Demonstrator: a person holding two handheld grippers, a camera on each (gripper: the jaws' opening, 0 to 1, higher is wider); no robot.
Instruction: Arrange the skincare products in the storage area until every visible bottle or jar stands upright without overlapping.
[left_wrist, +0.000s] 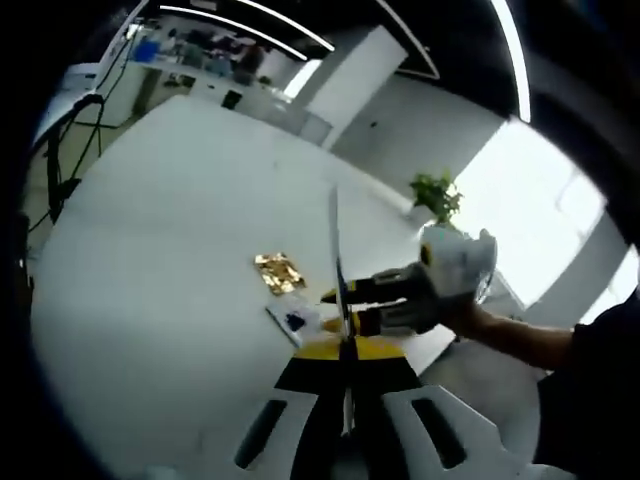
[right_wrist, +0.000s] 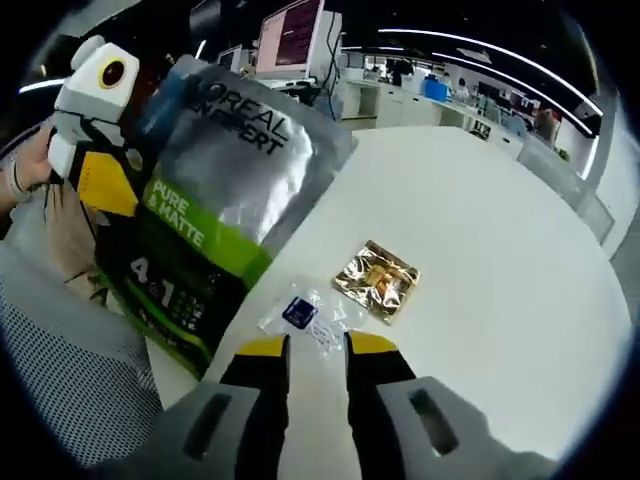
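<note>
Two small sachets lie flat on the round white table, and I place everything else from the crinkled gold foil sachet. Just beside it, on the side nearer my right fingers, lies the clear plastic sachet with a dark blue label; whether the two touch I cannot tell.

My left gripper is clamped on the large flat silver-and-green foil pouch, which is printed with "PURE & MATTE". In the left gripper view the pouch stands edge-on, a thin blade rising from between my closed yellow tips, with the gold sachet beyond it to the left. In the right gripper view its printed face is tilted and lifted off the table, well to the left of the gold sachet and hanging over the table edge. My hand shows behind it.

My right gripper has its black, yellow-tipped fingers a narrow gap apart with nothing between them. They point at the clear sachet, with the gold one just past it. In the left gripper view, the right gripper reaches in from the right and its tips are close to the pouch edge.

Far beyond the gold sachet, past the table rim, stands a green potted plant.
</note>
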